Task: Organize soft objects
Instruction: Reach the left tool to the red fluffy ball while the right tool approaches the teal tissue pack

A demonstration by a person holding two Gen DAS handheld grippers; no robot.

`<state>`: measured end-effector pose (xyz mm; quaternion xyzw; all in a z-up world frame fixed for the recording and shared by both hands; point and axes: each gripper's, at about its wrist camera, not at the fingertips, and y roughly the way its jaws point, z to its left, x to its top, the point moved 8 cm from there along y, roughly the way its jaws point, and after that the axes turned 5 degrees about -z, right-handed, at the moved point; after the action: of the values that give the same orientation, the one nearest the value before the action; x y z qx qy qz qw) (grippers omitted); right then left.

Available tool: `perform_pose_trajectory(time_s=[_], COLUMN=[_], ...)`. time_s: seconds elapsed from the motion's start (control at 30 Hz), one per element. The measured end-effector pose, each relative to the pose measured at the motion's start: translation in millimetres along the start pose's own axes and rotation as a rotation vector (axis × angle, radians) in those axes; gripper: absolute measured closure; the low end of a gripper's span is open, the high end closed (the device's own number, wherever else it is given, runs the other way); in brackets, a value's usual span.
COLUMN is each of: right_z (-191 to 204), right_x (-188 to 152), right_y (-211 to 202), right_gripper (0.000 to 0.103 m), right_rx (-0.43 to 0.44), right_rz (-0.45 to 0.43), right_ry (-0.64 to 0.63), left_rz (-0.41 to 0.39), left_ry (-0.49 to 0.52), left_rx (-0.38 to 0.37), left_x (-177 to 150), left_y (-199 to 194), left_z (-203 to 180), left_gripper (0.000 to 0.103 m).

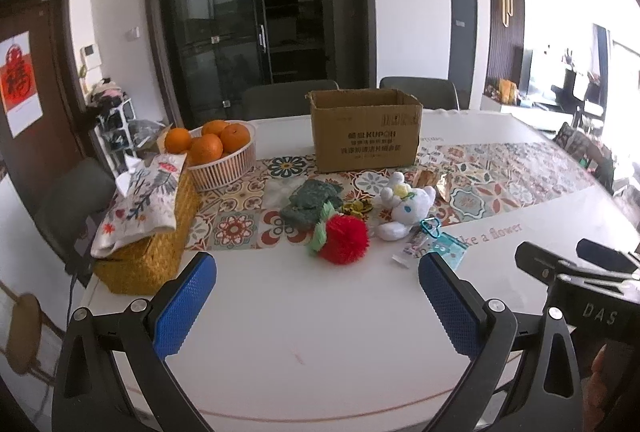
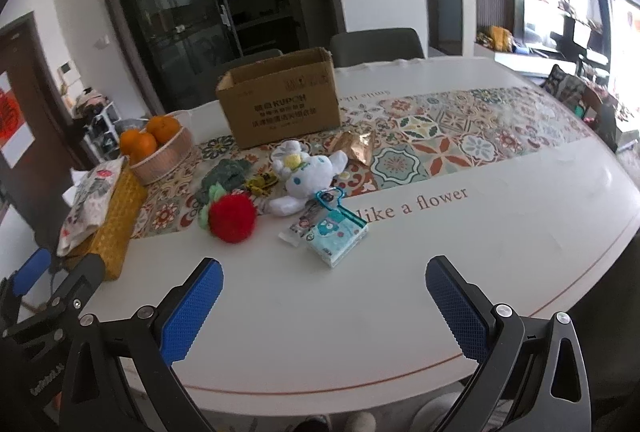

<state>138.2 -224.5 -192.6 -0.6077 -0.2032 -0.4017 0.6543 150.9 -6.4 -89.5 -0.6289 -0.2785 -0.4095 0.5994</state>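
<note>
A red fluffy ball with green leaves (image 1: pixel 343 237) (image 2: pixel 232 217) lies mid-table. Beside it sit a white plush toy (image 1: pixel 400 208) (image 2: pixel 304 174), a dark green cloth (image 1: pixel 312 202) (image 2: pixel 226 174) and a small yellow-black item (image 1: pixel 356 208) (image 2: pixel 260 182). An open cardboard box (image 1: pixel 364 130) (image 2: pixel 280 104) stands behind them. My left gripper (image 1: pixel 318 268) hovers open over the near table, short of the red ball. Further right, my right gripper (image 2: pixel 324 270) is also open and empty, near a blue tissue pack (image 2: pixel 338 234) (image 1: pixel 450 246).
A woven yellow basket with a patterned cloth pouch (image 1: pixel 148 232) (image 2: pixel 104 208) stands at the table's left edge. Next to it is a bowl of oranges (image 1: pixel 218 152) (image 2: pixel 160 144). A gold wrapper (image 2: pixel 356 146) lies right of the plush. Chairs (image 1: pixel 288 98) stand behind the table.
</note>
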Motion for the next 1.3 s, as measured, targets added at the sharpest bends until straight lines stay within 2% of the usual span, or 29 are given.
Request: perform_pose_trajectory(time_s=[0.1, 0.27, 0.57, 0.87, 1.2, 1.3], right_z=[-1, 0, 2, -8, -13, -16], right_x=[0, -3, 0, -10, -15, -19], right_y=[16, 50, 98, 150, 190, 198], right_gripper=[0.000, 0.001, 0.003, 0.014, 0.017, 0.020], right_rx=[-0.019, -0.035, -0.080, -0.156, -0.214, -0.236], right_rz=[0.030, 0.098, 0.127, 0.217, 0.269, 0.286], right_ry=[0.034, 0.106, 0.196, 0.289, 0.353, 0.360], left_rz=[0.008, 0.052, 0.087, 0.190, 0.285, 0.319], left_ry=[0.031, 0.041, 0.089, 0.100, 0.119, 0.124], left_rx=[-0.012, -0.081, -0.197, -0.288, -0.354, -0.367], left_x=[3, 4, 4, -13, -27, -36], left_y=[17, 54, 122, 187, 234, 245], left_z=[1, 1, -6, -15, -21, -23], left_gripper=[0.000, 0.000, 0.001, 0.007, 0.012, 0.020])
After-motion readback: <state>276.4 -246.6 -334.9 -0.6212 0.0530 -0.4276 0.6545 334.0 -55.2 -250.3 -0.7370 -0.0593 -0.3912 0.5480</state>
